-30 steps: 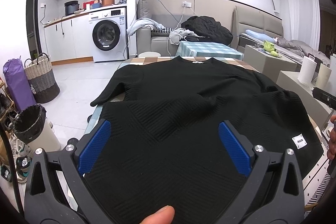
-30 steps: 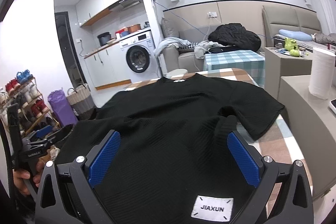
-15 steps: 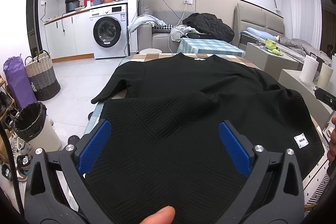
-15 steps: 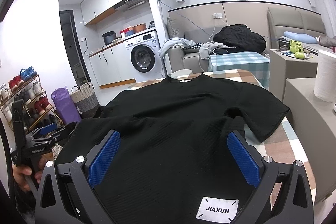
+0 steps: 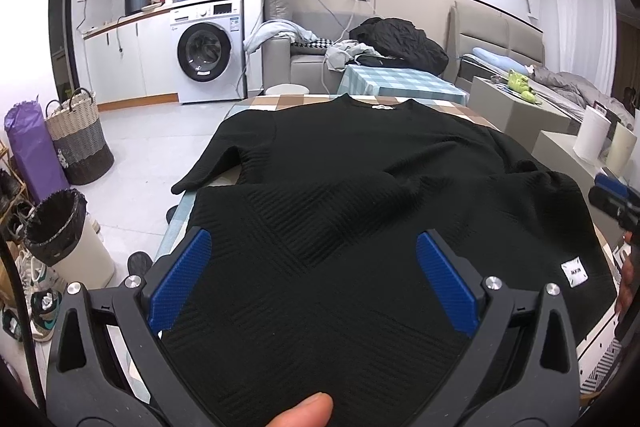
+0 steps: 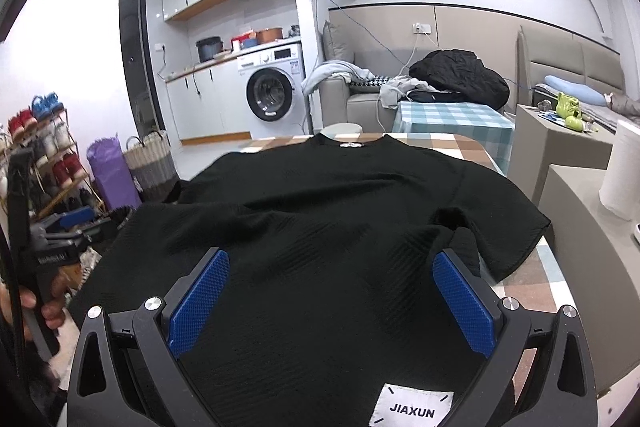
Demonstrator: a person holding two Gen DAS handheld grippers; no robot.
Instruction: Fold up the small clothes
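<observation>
Black ribbed knit top, chevron weave, lies flat on the checked desk, neckline at the far end, hem nearest; short sleeves splay out w/ one hanging off the desk edge. White "JIAXUN" patch sits near the hem corner. Left claw & right claw, both w/ blue dimpled pads, gape wide above the hem, gripping nothing. Washing machine stands by the far wall.

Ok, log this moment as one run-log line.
phase: pre-grasp | black shirt: spread on table, hem nearest | left gripper: open above hem | right gripper: open above hem, near white label
</observation>
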